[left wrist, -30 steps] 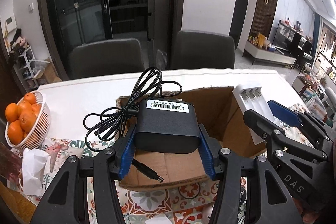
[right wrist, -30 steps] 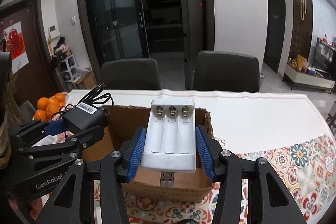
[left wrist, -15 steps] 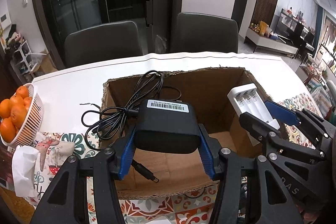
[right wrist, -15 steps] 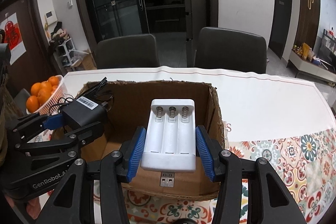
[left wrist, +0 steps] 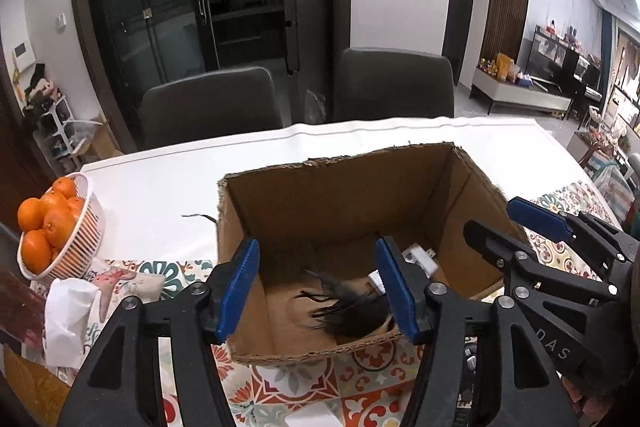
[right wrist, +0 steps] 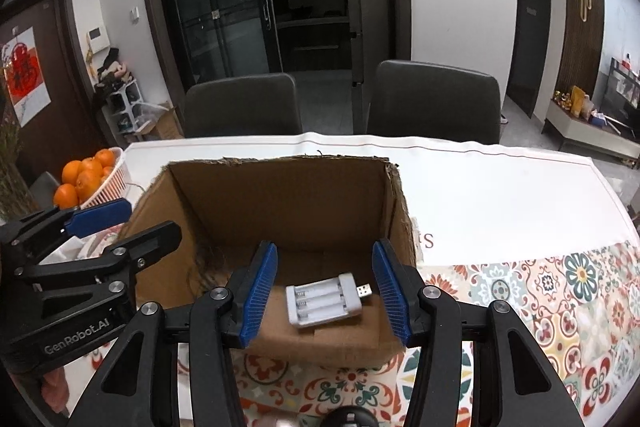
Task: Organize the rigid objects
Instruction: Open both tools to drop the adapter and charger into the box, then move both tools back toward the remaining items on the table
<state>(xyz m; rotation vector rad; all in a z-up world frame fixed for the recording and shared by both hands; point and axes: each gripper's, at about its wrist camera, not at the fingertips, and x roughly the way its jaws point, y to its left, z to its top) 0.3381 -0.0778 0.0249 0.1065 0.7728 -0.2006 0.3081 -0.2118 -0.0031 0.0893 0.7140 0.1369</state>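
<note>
Cardboard box (right wrist: 280,203): open-topped, brown corrugated, ragged torn rim, standing on the table's patterned cloth (right wrist: 560,291) directly ahead of and below both your grippers.

Battery charger (right wrist: 324,301): white rigid plastic, three ribbed slots, metal USB plug at one end. It lies flat on the box floor, long axis crosswise with the plug toward the right wall. It sits below your right gripper (right wrist: 325,291), framed between the blue ribbed pads (right wrist: 260,291) but untouched; those jaws stand apart and empty.

Power adapter (left wrist: 352,307): black block with thin trailing cable, blurred, low in the box near its front wall, beside the charger. Your left gripper (left wrist: 316,291) is opening, nothing pressed between its pads.

Orange basket (left wrist: 80,227): white slatted plastic, well off to the left.

Judgement: both items look deposited; your right hand is nearer the charger, should it need straightening.
</note>
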